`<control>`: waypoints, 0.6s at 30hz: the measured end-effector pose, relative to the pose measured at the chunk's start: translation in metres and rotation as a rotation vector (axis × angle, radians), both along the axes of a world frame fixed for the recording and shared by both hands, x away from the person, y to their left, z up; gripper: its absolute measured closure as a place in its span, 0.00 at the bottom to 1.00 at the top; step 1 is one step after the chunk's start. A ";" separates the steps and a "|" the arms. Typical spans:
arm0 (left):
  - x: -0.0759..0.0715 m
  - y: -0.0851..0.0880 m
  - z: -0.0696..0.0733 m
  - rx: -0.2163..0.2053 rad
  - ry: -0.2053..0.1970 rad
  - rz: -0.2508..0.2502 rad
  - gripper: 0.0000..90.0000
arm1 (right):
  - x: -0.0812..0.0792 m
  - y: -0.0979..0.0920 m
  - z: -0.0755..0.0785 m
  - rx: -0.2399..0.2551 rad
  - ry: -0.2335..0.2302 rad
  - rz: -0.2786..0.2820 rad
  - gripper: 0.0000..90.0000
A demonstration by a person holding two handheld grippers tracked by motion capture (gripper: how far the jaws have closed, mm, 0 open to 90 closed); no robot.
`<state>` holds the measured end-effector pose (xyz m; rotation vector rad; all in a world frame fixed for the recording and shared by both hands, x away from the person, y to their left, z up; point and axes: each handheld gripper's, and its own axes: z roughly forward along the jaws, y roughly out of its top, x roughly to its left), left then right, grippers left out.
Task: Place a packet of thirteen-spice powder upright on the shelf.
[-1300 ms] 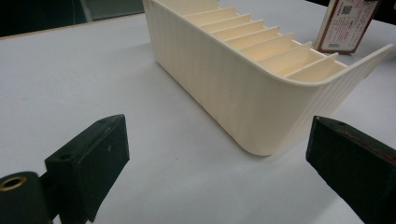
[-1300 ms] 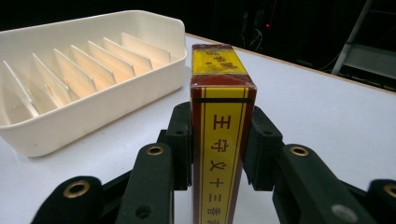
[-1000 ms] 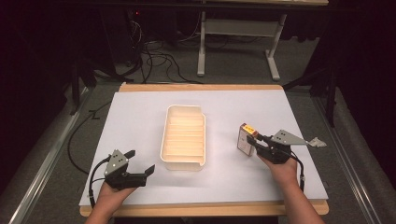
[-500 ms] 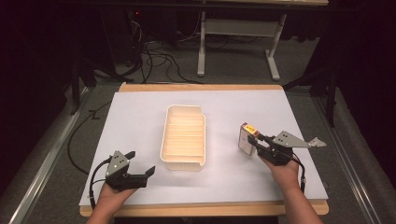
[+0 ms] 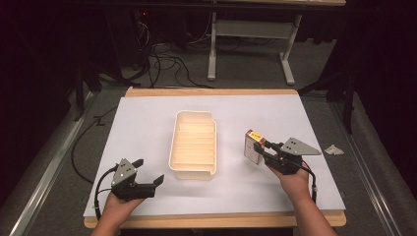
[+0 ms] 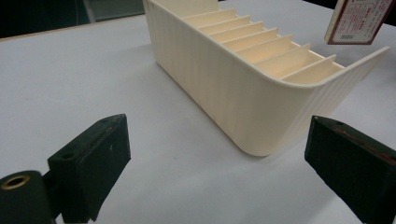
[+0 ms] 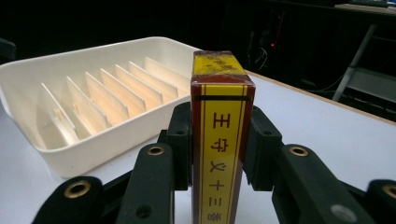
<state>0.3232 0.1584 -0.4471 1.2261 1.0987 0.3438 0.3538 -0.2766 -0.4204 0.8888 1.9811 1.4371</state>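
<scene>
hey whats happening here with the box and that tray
A person works at a table with a gripper in each hand. The right gripper is shut on a small red and yellow box, holding it upright just right of the cream slotted tray, whose slots look empty. The left gripper sits open near the tray's near left corner, holding nothing. The box has not yet gone into the tray.

**Right gripper holding a small box beside the tray**

The right gripper point(image 5: 264, 153) is clamping an upright box point(image 5: 254, 146) just right of the cream slotted tray point(image 5: 193, 144). The left gripper point(image 5: 148, 175), jaws apart, is resting near the white table sheet's point(image 5: 147, 118) front edge.
</scene>
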 end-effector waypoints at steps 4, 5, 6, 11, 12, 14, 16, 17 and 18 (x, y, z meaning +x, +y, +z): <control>0.000 0.000 0.001 -0.003 -0.003 0.001 0.09 | 0.002 0.006 0.003 0.010 -0.003 0.009 0.76; 0.000 0.000 0.001 -0.007 0.000 0.000 0.09 | 0.003 0.007 0.004 0.011 -0.003 0.016 0.76; 0.000 0.000 0.001 -0.002 0.000 -0.001 0.09 | 0.003 0.009 0.005 0.011 -0.002 0.013 0.76; 0.000 0.000 0.000 0.011 -0.006 -0.001 0.09 | 0.008 0.017 0.012 0.019 -0.003 0.029 0.76; 0.000 0.001 0.000 0.013 -0.006 -0.001 0.09 | 0.009 0.018 0.014 0.013 -0.009 0.032 0.76; 0.001 0.001 0.000 0.005 -0.003 0.000 0.08 | 0.012 0.021 0.018 0.022 -0.011 0.035 0.76; 0.001 0.002 0.001 0.006 -0.008 0.001 0.08 | 0.015 0.024 0.020 0.027 -0.016 0.047 0.76; 0.000 0.002 0.001 0.005 -0.009 0.000 0.08 | 0.016 0.026 0.022 0.021 -0.018 0.050 0.76; 0.000 0.002 0.001 0.005 -0.009 0.000 0.08 | 0.016 0.026 0.022 0.021 -0.018 0.050 0.76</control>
